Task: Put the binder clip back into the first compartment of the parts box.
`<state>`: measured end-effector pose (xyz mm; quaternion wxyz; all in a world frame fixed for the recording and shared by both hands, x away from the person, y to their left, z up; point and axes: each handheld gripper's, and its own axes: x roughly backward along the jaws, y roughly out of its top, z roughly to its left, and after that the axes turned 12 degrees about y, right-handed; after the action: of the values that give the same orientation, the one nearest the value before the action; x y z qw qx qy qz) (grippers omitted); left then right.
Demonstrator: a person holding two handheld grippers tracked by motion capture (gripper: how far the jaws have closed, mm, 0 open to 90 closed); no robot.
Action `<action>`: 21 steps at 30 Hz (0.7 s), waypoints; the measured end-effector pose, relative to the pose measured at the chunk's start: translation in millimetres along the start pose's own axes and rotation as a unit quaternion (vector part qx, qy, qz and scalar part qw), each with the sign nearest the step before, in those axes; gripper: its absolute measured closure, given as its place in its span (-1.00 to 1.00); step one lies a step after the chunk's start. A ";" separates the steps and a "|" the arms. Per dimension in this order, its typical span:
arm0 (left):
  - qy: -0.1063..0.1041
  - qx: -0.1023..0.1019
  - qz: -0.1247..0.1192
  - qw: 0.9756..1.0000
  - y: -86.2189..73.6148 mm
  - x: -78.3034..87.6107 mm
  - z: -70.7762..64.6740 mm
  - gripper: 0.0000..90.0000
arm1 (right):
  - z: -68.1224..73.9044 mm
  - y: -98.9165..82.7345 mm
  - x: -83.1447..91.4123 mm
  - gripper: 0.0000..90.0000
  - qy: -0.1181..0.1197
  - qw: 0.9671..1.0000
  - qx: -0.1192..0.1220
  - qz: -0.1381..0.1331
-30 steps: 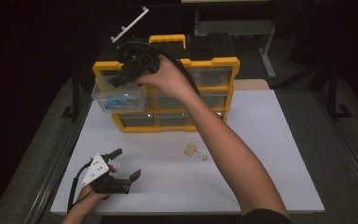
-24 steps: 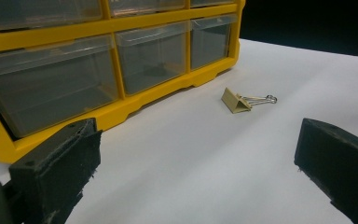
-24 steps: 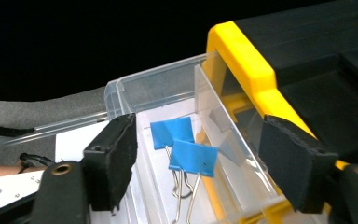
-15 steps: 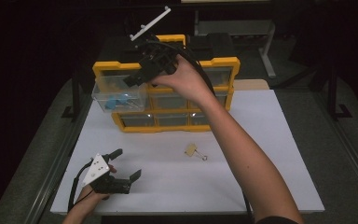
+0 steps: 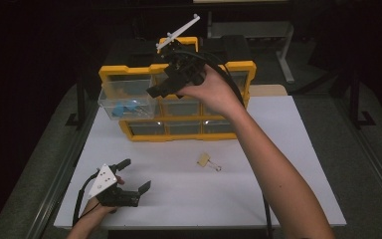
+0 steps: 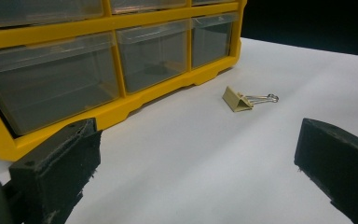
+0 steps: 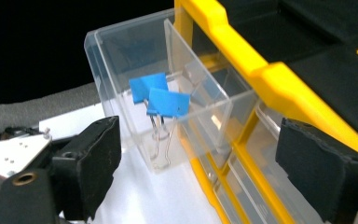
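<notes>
I see a yellow plastic drawer cabinet (image 5: 238,67) with clear drawers (image 7: 158,79), blue binder clips (image 7: 161,100), a tan binder clip (image 6: 237,99), a white tabletop (image 5: 278,164) and black jaws.

High view sits above my side of the table (image 5: 288,199), looking forward and down. My left gripper view skims low, close to the yellow drawer cabinet (image 6: 121,112). My right gripper view looks down at the same cabinet's pulled-out drawer (image 7: 140,56).
</notes>
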<state>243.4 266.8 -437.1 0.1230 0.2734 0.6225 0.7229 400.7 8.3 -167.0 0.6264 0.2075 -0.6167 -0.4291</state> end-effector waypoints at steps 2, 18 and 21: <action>0.000 0.000 0.000 1.000 0.0 0.0 0.0 -1.00 | 0.9 -4.0 1.9 -0.71 -0.003 1.000 0.001 -0.001; 0.001 0.000 0.003 1.000 0.1 0.5 -0.1 -1.00 | -0.9 -34.4 2.5 -0.87 -0.001 1.000 -0.003 0.002; 0.001 -0.003 0.003 1.000 0.0 0.2 0.4 -1.00 | -0.9 -40.4 1.1 -0.91 -0.002 1.000 -0.004 0.002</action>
<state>243.5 267.2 -437.0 0.1212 0.2739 0.6201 0.7251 390.0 -14.9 -198.3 0.6272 0.2026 -0.6164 -0.4309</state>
